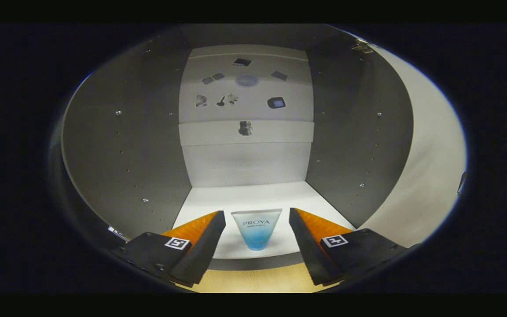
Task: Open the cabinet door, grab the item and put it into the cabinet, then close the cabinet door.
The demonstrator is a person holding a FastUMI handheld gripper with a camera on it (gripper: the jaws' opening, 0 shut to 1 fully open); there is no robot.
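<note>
The blue-and-white tube (256, 230) stands cap-down near the front edge of the cabinet (126, 154) floor, between the fingers of the tool (257, 229), which is spread wide, apparently touching neither side. Small stickers (244, 88) dot the back wall.

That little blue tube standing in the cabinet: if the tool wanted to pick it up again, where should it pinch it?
Probably across the narrow lower half of the cosmetic tube, coming straight in from the cabinet's open front. It stands on its small cap with the flat end up, between the open gripper jaws, which touch neither side.
</note>
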